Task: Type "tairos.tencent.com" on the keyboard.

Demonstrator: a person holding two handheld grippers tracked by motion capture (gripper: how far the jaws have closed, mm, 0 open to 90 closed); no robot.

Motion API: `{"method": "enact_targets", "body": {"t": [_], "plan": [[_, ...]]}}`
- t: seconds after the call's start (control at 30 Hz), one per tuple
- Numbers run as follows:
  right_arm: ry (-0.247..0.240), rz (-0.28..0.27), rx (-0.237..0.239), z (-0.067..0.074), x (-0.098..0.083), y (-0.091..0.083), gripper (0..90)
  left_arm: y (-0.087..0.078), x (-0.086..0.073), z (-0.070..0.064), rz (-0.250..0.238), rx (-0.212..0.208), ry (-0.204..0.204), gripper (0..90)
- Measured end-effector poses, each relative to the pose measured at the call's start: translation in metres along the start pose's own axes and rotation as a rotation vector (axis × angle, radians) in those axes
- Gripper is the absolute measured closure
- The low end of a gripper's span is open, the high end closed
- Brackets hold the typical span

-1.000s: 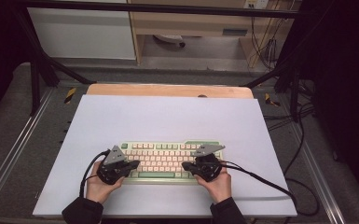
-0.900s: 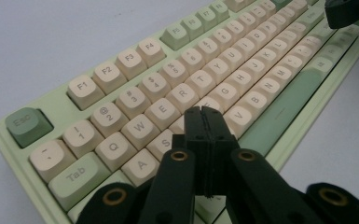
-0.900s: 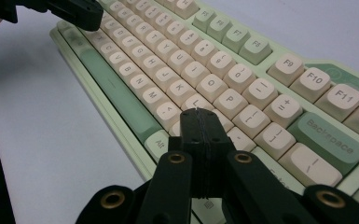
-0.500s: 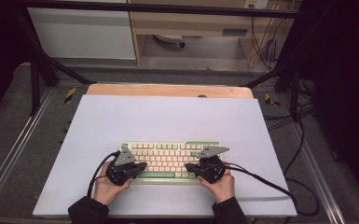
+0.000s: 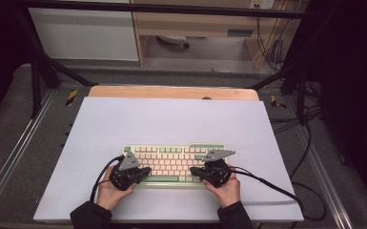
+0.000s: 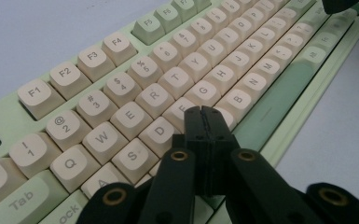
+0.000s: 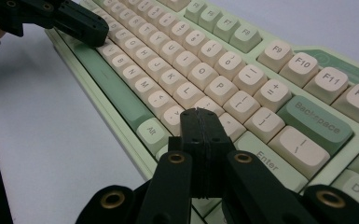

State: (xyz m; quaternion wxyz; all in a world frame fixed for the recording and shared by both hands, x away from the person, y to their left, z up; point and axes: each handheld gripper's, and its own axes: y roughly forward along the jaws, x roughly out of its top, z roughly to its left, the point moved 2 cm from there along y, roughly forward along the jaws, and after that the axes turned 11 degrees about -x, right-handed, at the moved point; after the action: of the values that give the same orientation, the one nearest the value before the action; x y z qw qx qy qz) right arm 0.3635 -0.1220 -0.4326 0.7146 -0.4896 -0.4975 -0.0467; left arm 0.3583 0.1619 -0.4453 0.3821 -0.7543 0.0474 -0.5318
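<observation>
A pale green keyboard (image 5: 174, 164) with cream keys lies on the white table top, near the front edge. My left gripper (image 5: 145, 171) sits at its left front, held in a hand, jaws pointing right. In the left gripper view my left gripper (image 6: 204, 112) is shut with nothing between the pads, its tip just above the keyboard (image 6: 135, 88) by the D and F keys. My right gripper (image 5: 194, 171) is at the right front, jaws pointing left. In the right gripper view my right gripper (image 7: 200, 114) is also shut and empty, its tip over the keyboard (image 7: 214, 70) near Alt and Enter.
The white table top (image 5: 171, 119) has free room behind and beside the keyboard. A wooden edge (image 5: 171, 92) runs along its far side. Black cables (image 5: 276, 186) trail off to the right. Metal frame rails flank the table, and a cabinet stands beyond.
My left gripper has shifted a little to the right along the keyboard's front. The right gripper has kept still. Both stay shut.
</observation>
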Motion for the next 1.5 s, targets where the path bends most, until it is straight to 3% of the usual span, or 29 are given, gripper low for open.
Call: {"method": "enact_targets", "body": {"t": [0.87,1.17,1.5], "plan": [[0.000,0.003,0.005,0.000,0.000,0.000,90.0,-0.031,0.004,0.007,-0.067,0.033,-0.019,89.8],[0.000,0.003,0.007,0.001,0.000,0.000,90.0,-0.030,0.012,0.012,-0.072,0.047,-0.025,89.8],[-0.002,0.006,0.007,0.001,0.000,0.000,90.0,-0.018,0.020,0.019,-0.057,0.061,-0.035,89.9]]}}
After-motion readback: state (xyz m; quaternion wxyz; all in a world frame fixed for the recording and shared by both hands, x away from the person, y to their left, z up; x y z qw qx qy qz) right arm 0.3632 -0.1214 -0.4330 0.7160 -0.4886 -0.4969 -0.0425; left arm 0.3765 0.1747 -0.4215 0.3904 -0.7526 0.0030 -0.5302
